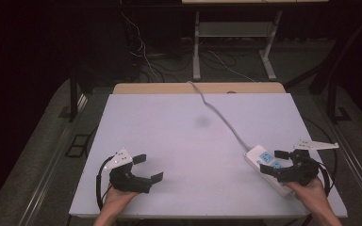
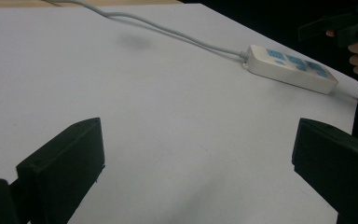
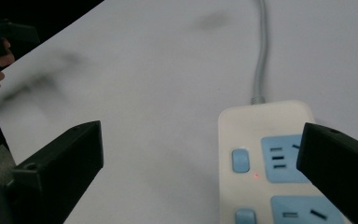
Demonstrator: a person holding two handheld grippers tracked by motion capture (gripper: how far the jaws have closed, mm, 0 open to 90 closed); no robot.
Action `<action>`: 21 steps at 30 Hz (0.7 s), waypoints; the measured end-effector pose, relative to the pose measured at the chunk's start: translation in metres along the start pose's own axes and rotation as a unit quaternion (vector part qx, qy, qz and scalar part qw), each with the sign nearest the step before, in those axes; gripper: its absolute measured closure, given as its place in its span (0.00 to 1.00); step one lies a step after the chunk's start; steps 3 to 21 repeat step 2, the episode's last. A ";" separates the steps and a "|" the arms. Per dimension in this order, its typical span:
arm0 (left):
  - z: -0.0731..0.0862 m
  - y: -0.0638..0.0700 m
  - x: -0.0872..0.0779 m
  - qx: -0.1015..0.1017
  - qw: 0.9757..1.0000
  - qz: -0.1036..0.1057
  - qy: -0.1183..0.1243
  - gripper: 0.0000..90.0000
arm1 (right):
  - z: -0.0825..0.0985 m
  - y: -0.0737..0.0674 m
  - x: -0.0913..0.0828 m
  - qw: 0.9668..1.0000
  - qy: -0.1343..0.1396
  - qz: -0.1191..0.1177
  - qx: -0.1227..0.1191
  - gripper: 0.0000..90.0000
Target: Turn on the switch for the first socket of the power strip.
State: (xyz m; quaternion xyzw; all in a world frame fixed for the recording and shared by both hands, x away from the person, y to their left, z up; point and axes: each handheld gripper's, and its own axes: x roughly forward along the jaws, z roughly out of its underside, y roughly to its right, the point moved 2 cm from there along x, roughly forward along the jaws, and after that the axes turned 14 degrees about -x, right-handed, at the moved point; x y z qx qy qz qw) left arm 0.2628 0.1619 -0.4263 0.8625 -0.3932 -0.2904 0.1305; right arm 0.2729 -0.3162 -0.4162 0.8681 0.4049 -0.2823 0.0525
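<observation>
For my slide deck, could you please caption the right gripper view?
Open right gripper poised above white power strip with blue sockets.

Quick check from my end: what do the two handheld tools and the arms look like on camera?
Both are black two-jaw tools with blocky rectangular jaws. The left tool carries a grey three-cornered plate and a looping black cable; the right tool has the same plate and a black cable behind it. The forearms are bare, no sleeves visible.

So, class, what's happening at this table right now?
A person holds a black two-jaw gripper in each hand over a white table. The right gripper, jaws open, hovers over a white power strip with blue sockets, whose small red light is on. The left gripper sits open near the front edge, holding nothing.
</observation>
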 end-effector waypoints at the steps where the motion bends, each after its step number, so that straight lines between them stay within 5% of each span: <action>1: 0.000 0.000 0.000 0.000 1.000 -0.001 -0.001 0.01 | 0.003 -0.002 0.001 1.000 -0.002 -0.003 0.001 0.00; 21: 0.000 0.000 0.000 0.000 1.000 -0.001 -0.001 0.01 | 0.005 -0.003 0.002 1.000 -0.003 -0.003 0.000 0.00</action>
